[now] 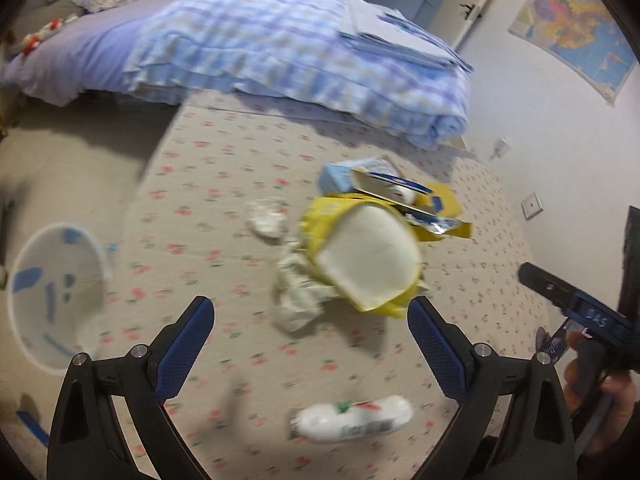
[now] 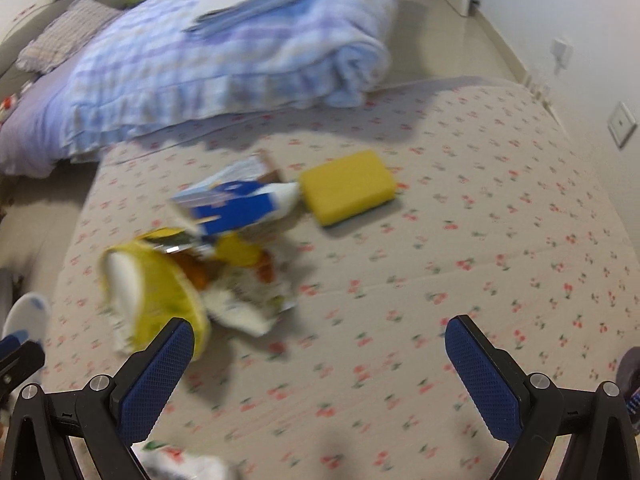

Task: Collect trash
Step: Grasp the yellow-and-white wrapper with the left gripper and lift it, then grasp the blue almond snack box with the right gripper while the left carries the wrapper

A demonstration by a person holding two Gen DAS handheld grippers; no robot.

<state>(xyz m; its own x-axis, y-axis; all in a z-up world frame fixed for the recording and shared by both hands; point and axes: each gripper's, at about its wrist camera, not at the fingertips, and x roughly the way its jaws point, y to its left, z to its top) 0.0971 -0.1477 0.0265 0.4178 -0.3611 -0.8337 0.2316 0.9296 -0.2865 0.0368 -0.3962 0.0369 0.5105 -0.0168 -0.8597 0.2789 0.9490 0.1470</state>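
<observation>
Both grippers hang wide apart with nothing between their blue pads, tilted down over a flowered mat (image 1: 224, 184); the left gripper (image 1: 311, 322) and the right gripper (image 2: 320, 340) hold no trash, so by my reading the step in hand is the approach — choosing a piece and closing in on it.

Just beyond the left gripper, slightly right of its middle, lies a yellow cup (image 1: 360, 256) on its side, its white inside turned toward the camera; crumpled paper (image 1: 298, 292) sits against its near left edge, and a white wad (image 1: 268, 218) lies a little farther left. Nearer than the fingertips, low in the left wrist view, lies a white wrapper (image 1: 352, 418) with red and green print. Behind the cup a blue and white box (image 1: 376, 182) leans in the heap; in the right wrist view a yellow sponge (image 2: 347, 186) rests just right of that box, touching or nearly so — blur hides which.

The heap sits left of the right gripper, with the cup beside its left finger; open mat lies between its pads.

At the far left of the left wrist view stands a white bin (image 1: 56, 300), well apart from the heap; it looks the likely place for the trash.

The next move calls for lowering one open gripper around a single piece — the cup is nearest — and closing gently, since it may crush or roll.
</observation>
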